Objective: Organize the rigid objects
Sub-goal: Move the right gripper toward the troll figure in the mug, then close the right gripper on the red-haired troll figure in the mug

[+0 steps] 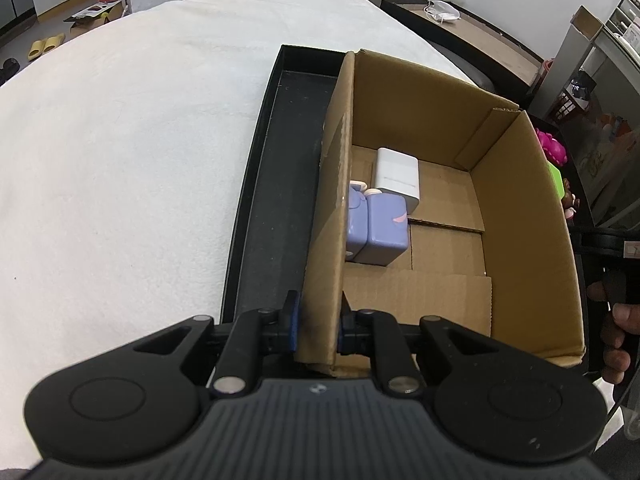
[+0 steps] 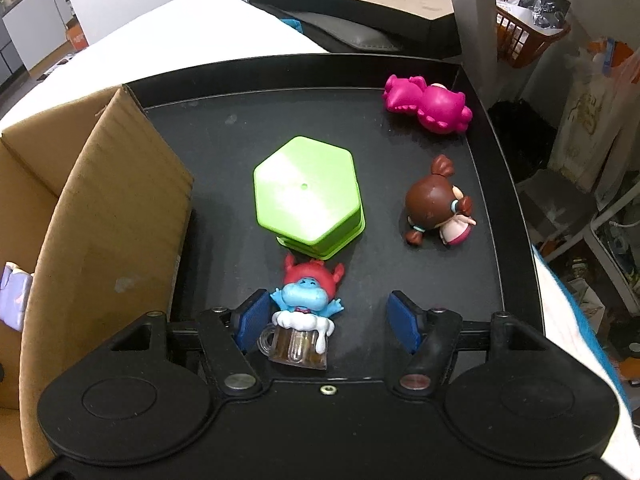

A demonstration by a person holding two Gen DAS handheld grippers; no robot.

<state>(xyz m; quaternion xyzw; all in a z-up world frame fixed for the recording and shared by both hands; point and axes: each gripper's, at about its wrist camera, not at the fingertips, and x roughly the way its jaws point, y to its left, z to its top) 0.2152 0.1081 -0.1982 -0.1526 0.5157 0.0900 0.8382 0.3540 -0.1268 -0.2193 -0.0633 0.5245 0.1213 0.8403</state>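
Cardboard box point(image 1: 516, 208) of plain brown card stands in a shallow black tray point(image 2: 480, 248); the left gripper point(image 1: 316, 322) pinches its near left wall. Inside sit a lilac rounded cube point(image 1: 382, 232) and a white block point(image 1: 398, 180). To the right, the right gripper point(image 2: 326, 320) hovers half-wide around a blue red-haired figurine in a beer mug point(image 2: 302, 316), pads not pressing. Beyond lie a green hexagonal container point(image 2: 306, 196), a brown-haired doll point(image 2: 438, 204) and a magenta toy point(image 2: 428, 104)

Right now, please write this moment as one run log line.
left gripper: shut on box wall | right gripper: open around blue figure | in box: purple toy, white block
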